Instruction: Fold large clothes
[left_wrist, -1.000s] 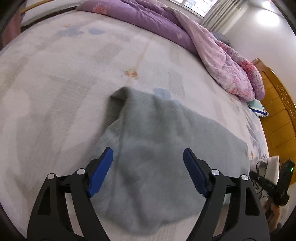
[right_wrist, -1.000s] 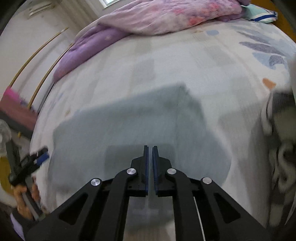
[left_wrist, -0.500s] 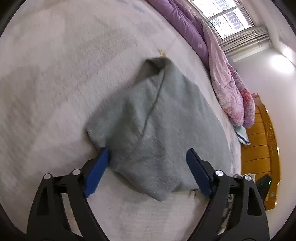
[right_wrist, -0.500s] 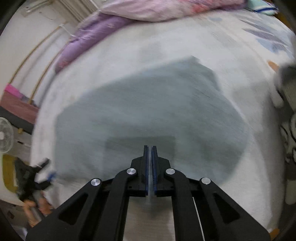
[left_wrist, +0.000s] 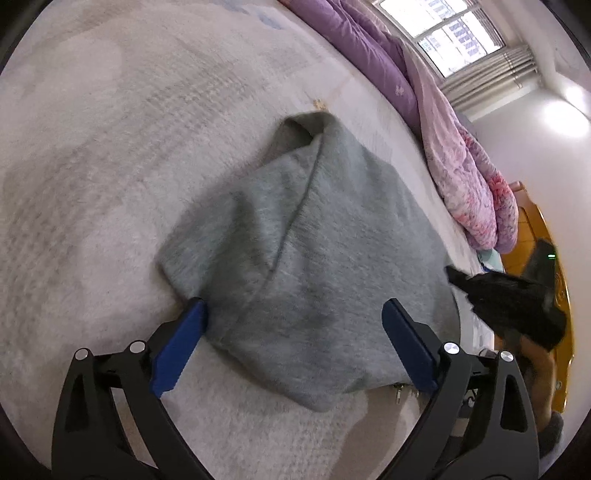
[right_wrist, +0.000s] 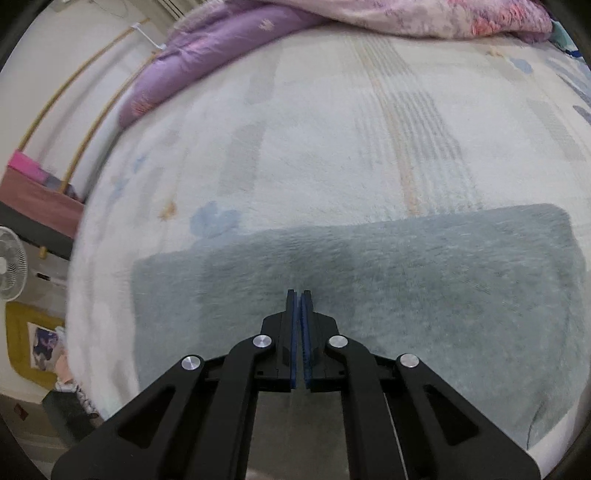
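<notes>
A grey fleecy garment (left_wrist: 332, 240) lies folded on the bed, with one layer lapped over along a diagonal edge. My left gripper (left_wrist: 294, 306) hovers over its near end. The jaws are opening wide, the blue pads (left_wrist: 184, 332) stand apart either side of the cloth's near corner, and neither pad presses on it. In the right wrist view the same garment (right_wrist: 424, 277) spreads as a wide flat band. My right gripper (right_wrist: 299, 295) is over its near edge, shut, with nothing between the pads.
The pale patterned bed cover (left_wrist: 110, 184) stretches all around. A purple quilt (left_wrist: 369, 48) and a pink quilt (left_wrist: 469, 177) are heaped along the far side. A wooden headboard (left_wrist: 557, 277) stands at the right. A fan (right_wrist: 11, 266) stands on the floor beyond the bed's left edge.
The left gripper rolled, dropped toward the garment's near corner and spread its jaws wider. The right gripper swept sideways over the garment and its small gap closed.
</notes>
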